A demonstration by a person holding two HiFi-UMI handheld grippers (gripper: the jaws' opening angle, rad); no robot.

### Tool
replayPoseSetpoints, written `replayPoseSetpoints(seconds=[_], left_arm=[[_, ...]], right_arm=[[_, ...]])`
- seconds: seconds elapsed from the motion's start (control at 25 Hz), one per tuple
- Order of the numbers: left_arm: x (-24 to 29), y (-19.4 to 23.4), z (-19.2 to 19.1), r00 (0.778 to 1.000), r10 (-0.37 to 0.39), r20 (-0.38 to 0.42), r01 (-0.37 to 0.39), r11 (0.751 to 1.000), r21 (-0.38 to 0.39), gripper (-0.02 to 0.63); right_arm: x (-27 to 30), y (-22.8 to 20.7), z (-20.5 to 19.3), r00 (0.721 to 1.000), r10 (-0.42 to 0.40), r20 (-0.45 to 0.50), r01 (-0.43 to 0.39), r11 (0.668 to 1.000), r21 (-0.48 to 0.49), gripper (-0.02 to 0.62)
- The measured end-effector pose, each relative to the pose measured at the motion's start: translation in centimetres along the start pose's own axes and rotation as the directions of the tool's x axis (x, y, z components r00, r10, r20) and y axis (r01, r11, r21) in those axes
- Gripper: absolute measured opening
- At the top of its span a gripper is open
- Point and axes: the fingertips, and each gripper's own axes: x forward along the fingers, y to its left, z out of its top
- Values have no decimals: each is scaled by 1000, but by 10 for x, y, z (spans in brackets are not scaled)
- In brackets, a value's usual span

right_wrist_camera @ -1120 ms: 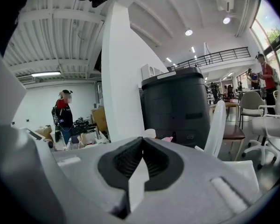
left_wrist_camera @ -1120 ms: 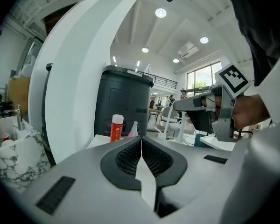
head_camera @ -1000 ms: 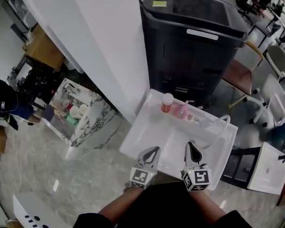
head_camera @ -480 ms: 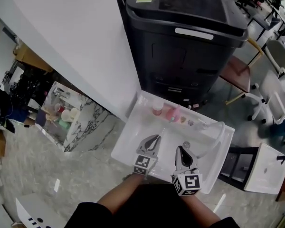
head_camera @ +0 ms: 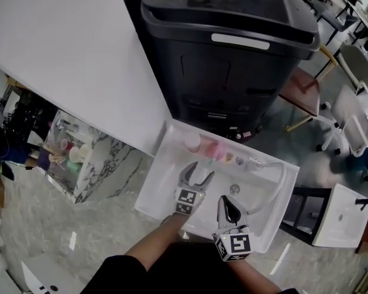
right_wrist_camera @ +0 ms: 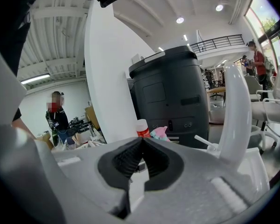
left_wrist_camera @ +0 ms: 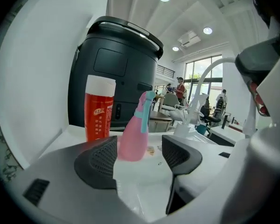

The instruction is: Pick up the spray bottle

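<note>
The left claw [head_camera: 198, 170] had just been opening and stood spread, with nothing between its jaws. The pink spray bottle [left_wrist_camera: 133, 136] stood upright beyond the gap, on the upper rim of the white sink [head_camera: 152, 185], just right of a red bottle [left_wrist_camera: 99, 111]. The right claw [head_camera: 224, 199] was pressed together, empty.

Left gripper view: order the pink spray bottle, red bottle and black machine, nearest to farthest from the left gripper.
1. pink spray bottle, straight ahead.
2. red bottle, behind it, to the left.
3. black machine, at the back.
</note>
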Motion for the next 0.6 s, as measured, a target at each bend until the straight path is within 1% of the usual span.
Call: replayPoseSetpoints(seconds=[0.08,0.24,0.44,0.52,0.6], left_arm=[[13,1,-3,1000,-9,-11,9,1000,-7,311],[31,0,0,999,-11,-40,11,1000,10,345],[55,7,-11,999,2,-45,-3,1000,-25,369],[63,6,-11,998,-10,-63,9,1000,-11,374],[70,6,-9,998,-1,-56,2,1000,19,374]], right_arm=[[2,-2,-2,1000,-6,-4,6,1000,7,-2],[6,-3,-3,1000,-4,-11,4,1000,6,-2],[7,-1,-8,1000,-7,-26,7,1000,6,-2],[9,-1,-10,999,-6,-35,6,1000,5,-2],[11,-3,-12,999,-8,-43,8,1000,3,-2]])
